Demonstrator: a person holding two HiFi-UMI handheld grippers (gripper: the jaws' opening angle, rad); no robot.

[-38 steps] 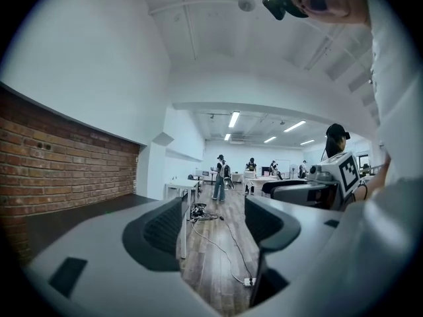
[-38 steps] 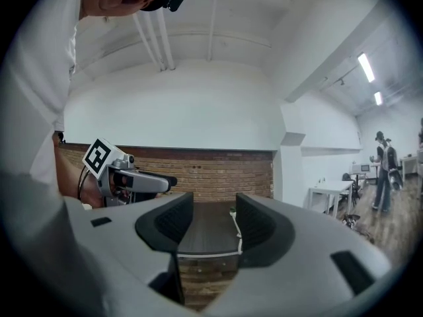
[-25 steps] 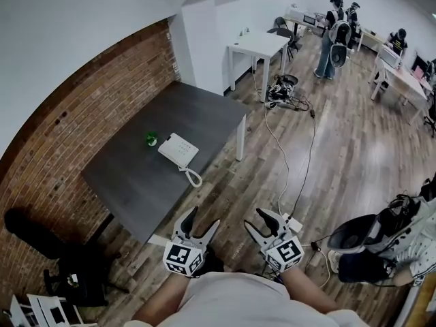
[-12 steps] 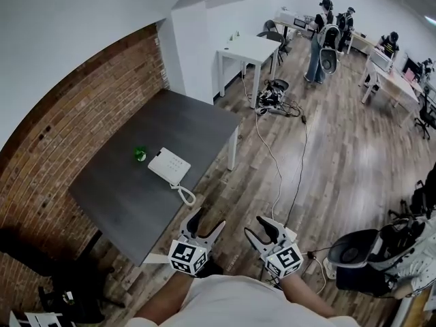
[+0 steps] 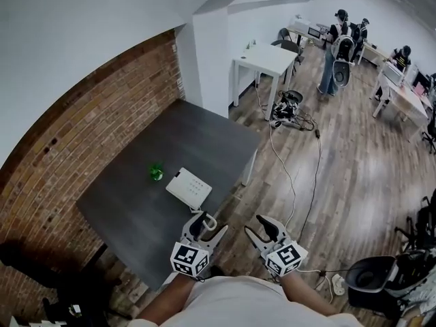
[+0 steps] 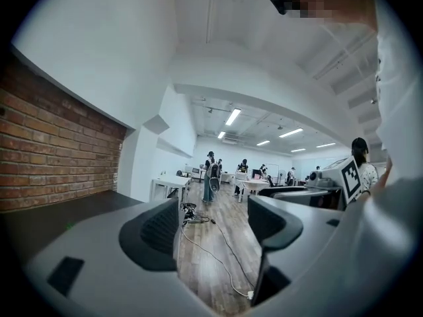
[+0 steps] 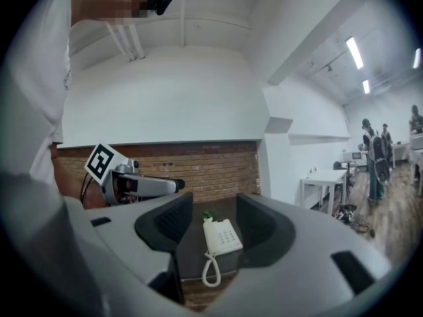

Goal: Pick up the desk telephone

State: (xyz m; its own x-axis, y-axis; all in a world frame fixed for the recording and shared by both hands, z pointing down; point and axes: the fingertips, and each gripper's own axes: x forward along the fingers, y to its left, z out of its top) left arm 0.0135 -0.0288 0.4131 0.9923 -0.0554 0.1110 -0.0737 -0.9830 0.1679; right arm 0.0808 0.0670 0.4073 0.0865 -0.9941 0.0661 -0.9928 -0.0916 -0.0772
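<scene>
The desk telephone [image 5: 189,188] lies flat on the dark grey counter [image 5: 129,213], close to its near edge. Its coiled cord [image 5: 210,219] trails over that edge. A small green object [image 5: 156,173] stands just beyond it, towards the brick wall [image 5: 82,121].

Change noted against half a second ago: the telephone has not shifted on the counter, but the gap between it and both grippers has closed. The left gripper [image 5: 208,225] now has its tips at the counter edge, just beside the cord. The right gripper [image 5: 259,226] is over the wooden floor [image 5: 340,182], clear of the counter. As before, both sets of fingers stand wide apart, with nothing held.

Differences between views: the right gripper view frames the telephone, its cord and the green object in the gap between its spread fingers, all well beyond the tips. It also takes in the left gripper alongside. The left gripper view shows none of these. It looks past the counter to the floor, a cable [image 6: 221,256], a white table [image 6: 168,185] and people standing far off. Only the head view shows how close the left gripper is to the cord.
</scene>
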